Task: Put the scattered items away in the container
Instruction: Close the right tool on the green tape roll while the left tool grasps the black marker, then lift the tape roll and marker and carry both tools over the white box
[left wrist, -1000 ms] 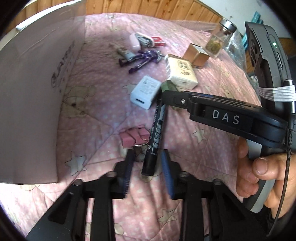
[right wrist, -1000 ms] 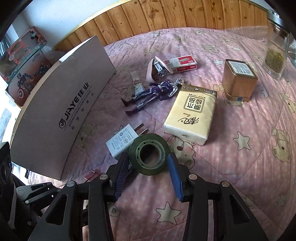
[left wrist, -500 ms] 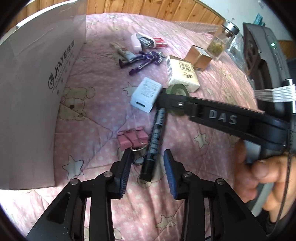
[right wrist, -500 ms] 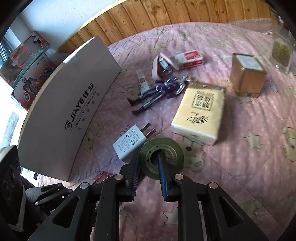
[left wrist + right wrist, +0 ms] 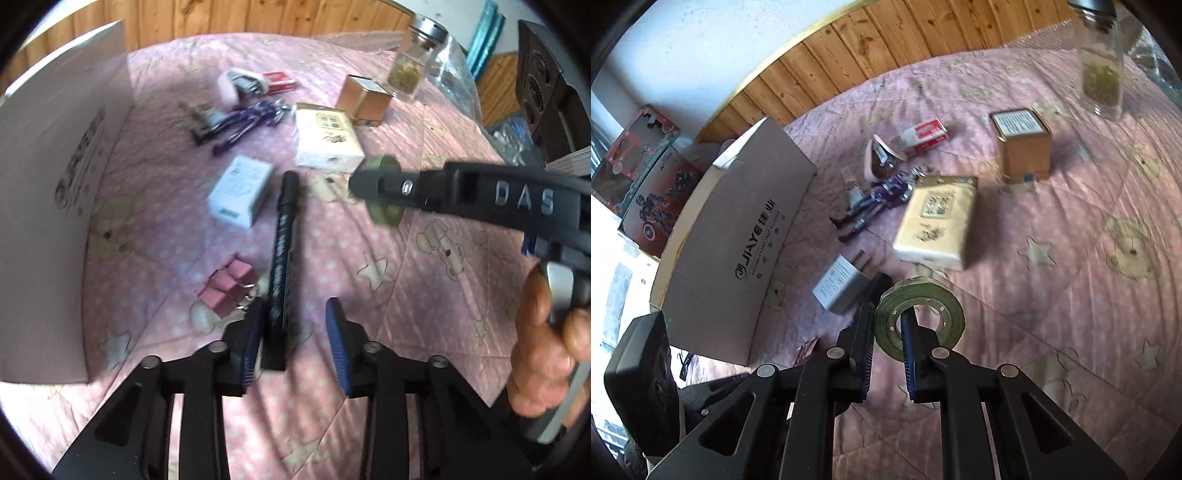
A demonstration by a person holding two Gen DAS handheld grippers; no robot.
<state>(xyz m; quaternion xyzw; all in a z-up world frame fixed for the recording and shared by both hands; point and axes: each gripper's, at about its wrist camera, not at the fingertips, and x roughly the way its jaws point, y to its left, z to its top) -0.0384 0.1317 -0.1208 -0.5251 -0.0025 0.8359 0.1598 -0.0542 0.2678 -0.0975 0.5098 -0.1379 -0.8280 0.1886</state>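
Your right gripper [image 5: 888,341] is clenched on the wall of the green roll of tape [image 5: 919,317]: 1 finger sits outside the ring, the other inside its hole, and the roll hangs clear of the pink quilted bedspread [image 5: 1052,258]. From the left wrist view the same roll [image 5: 384,192] shows at the tip of that gripper, to the right of the black marker pen [image 5: 282,258].

Your left gripper [image 5: 293,332] has its jaws closing a little, yet the pads do not press on anything. The near end of the marker lies between them, close against the left pad, with a clear gap to the right pad. Just left of the marker are the pink binder clips [image 5: 227,288].

The white cardboard box [image 5: 738,251] stands at the left of the bed. Between it and the tape lies the white plug adapter [image 5: 842,282]. Farther off sit the cream tissue pack [image 5: 936,225], the purple toy figure [image 5: 875,201], the gold square tin [image 5: 1023,144] and the glass jar [image 5: 1102,74].
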